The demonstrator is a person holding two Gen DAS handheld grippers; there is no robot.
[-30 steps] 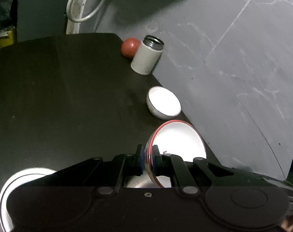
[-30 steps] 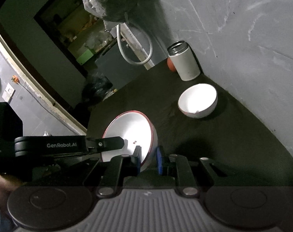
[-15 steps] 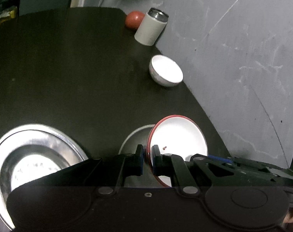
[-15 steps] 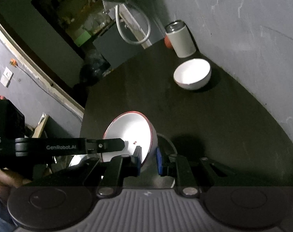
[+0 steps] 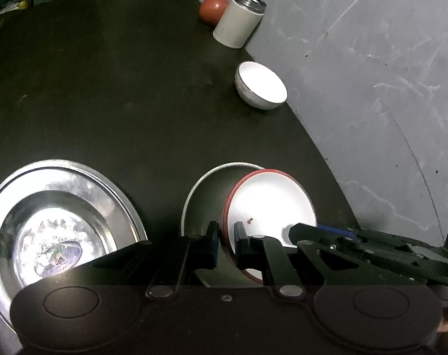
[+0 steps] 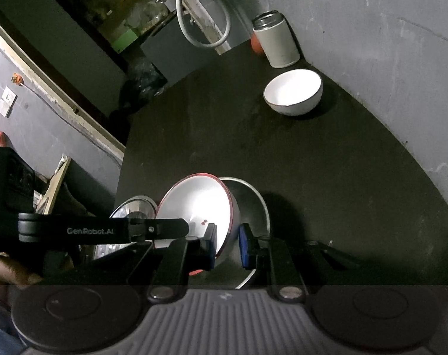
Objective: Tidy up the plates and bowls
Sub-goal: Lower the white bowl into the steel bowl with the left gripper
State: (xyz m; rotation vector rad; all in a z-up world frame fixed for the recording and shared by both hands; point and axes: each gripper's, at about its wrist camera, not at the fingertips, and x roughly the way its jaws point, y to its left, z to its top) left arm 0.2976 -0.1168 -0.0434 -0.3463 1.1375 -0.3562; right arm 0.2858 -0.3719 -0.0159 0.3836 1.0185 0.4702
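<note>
Since a second ago both grippers have carried the red-rimmed bowl toward the near end of the table – the steel bowl that was hidden below now shows under it, and the big steel plate has come fully into the left wrist view

Left gripper is clamped on the red-rimmed bowl's near rim, one pad on the outer wall, one on the white inside. Red-rimmed bowl is tilted steeply, open side facing right, and sits partly inside the steel bowl. Cannot tell if its bottom touches the steel

Right gripper straddles the same rim from the other side – its left finger lies against the inside of the bowl, its blue-padded right finger stands a little off the outer wall, so the jaws are narrow but not pinching. In this view the red-rimmed bowl leans left over the steel bowl, and the steel plate peeks out behind the left gripper's arm

Small white bowl stands upright near the far right edge of the dark table, well apart from the stack. Beyond it the white steel-topped flask stands upright, with a red ball just beside it, at the wall
</note>
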